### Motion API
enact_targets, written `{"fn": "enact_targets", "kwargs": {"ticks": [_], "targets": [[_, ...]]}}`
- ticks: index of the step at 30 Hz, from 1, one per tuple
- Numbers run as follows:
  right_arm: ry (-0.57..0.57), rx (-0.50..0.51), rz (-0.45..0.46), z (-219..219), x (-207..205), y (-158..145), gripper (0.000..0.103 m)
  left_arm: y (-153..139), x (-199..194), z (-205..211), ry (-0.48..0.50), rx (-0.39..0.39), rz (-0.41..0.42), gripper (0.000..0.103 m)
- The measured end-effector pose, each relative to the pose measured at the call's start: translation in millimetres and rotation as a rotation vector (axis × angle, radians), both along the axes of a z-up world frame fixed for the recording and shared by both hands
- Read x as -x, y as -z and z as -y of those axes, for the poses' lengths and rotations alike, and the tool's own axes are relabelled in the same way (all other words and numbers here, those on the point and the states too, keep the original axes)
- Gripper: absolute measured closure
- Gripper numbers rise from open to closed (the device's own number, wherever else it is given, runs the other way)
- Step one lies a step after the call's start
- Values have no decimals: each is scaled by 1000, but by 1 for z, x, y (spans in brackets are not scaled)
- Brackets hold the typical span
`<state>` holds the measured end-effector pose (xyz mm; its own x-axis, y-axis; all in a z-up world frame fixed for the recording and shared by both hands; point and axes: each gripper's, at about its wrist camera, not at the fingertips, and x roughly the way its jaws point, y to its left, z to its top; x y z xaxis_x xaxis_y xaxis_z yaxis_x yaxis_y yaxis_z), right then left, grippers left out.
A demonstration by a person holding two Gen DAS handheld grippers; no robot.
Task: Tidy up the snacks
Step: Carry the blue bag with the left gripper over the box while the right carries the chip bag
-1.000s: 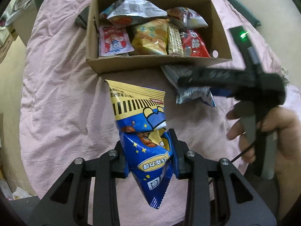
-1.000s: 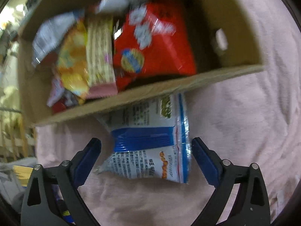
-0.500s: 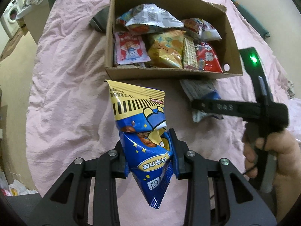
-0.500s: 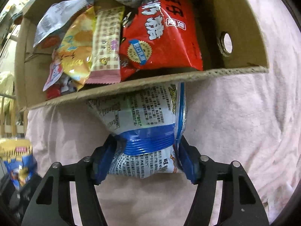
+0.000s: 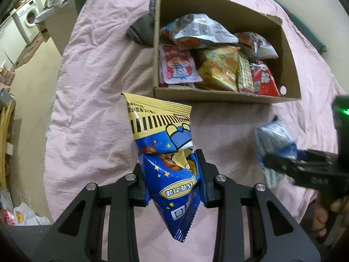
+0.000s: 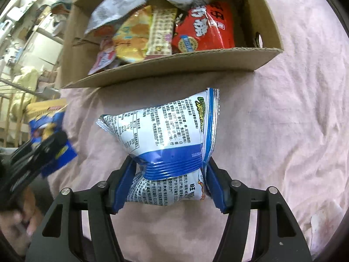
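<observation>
My left gripper is shut on a blue and yellow snack bag, held above the pink sheet in front of the cardboard box. The box holds several snack packets, among them a red one and a yellow one. My right gripper is shut on a white and blue snack bag, its pads squeezing the bag's waist, lifted just off the sheet before the box's front wall. In the left wrist view that bag shows blurred at the right.
A pink sheet covers the bed under the box. A grey cloth lies at the box's far left corner. Bare floor runs along the bed's left side, with a washing machine and plastic bags there.
My right gripper closed on the white and blue bag that lay against the box and lifted it back from the wall. The left gripper kept its bag and drifted slightly.
</observation>
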<state>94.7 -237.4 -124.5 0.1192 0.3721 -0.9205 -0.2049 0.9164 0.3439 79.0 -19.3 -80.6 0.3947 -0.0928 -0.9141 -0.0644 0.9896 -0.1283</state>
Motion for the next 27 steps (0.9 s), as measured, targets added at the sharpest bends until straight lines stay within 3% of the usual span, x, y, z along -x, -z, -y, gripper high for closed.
{"fn": "enact_targets", "kwargs": {"ticks": [7,13,22,27], "targets": [[6,-149,91,29,12,-47,38,-9,3,-3,-36,-15,42,74],[99,-262,222,56,6,-88,38,-42,-3,-5,-44,-49,137,74],[248,-265,428,73,-35,-122,38,-88,-42,-1,-20,-77,247,74],[338,-268,433,86,-64,-115,38,-96,-66,3,-6,-71,274,74]]}}
